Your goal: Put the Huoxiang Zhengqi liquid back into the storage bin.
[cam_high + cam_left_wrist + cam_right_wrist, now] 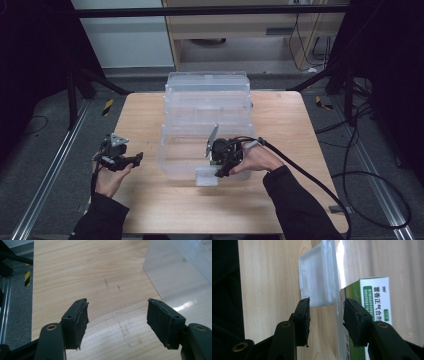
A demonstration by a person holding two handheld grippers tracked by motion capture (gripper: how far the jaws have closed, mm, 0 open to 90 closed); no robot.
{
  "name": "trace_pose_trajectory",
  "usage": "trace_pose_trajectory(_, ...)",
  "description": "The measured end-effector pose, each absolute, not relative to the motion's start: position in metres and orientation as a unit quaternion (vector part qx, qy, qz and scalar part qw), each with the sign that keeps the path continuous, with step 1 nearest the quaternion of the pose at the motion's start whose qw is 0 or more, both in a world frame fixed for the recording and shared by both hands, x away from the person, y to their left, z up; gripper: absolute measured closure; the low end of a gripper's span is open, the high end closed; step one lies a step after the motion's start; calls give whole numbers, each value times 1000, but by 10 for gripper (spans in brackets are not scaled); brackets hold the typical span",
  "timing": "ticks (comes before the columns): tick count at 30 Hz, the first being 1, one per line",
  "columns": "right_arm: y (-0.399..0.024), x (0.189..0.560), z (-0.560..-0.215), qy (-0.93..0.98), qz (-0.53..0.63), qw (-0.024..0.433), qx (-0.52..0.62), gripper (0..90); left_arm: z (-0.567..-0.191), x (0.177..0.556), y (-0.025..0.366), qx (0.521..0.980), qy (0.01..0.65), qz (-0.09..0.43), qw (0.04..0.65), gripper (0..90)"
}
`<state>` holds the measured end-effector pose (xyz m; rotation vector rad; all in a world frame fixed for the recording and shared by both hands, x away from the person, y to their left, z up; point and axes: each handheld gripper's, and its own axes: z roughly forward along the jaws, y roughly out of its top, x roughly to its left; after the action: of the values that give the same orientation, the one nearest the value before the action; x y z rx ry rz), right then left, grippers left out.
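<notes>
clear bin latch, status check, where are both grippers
Right gripper open, jaws straddling the clear bin front wall at the latch. Green-and-white box inside. Left gripper open over the table.

light: dim, dark edges – glare: on clear box point(180, 277) – focus: soft

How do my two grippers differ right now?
The left gripper hangs over bare table with nothing between its wide-open jaws; the right gripper is at the clear box, its narrower jaws straddling the front wall and latch. Both have black padded jaws.
</notes>
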<state>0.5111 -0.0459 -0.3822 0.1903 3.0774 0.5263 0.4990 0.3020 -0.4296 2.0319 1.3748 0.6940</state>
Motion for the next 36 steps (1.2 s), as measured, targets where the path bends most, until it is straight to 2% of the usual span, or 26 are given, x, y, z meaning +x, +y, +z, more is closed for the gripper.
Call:
trace_pose_trajectory(16, -39, 517, -400, 988, 145, -3, 62, 608, -429, 499, 302, 762, 515, 261, 291, 324)
trace_pose_trajectory(36, -38, 518, -403, 988, 141, -7, 69, 629, -423, 500, 301, 764, 506, 267, 298, 326)
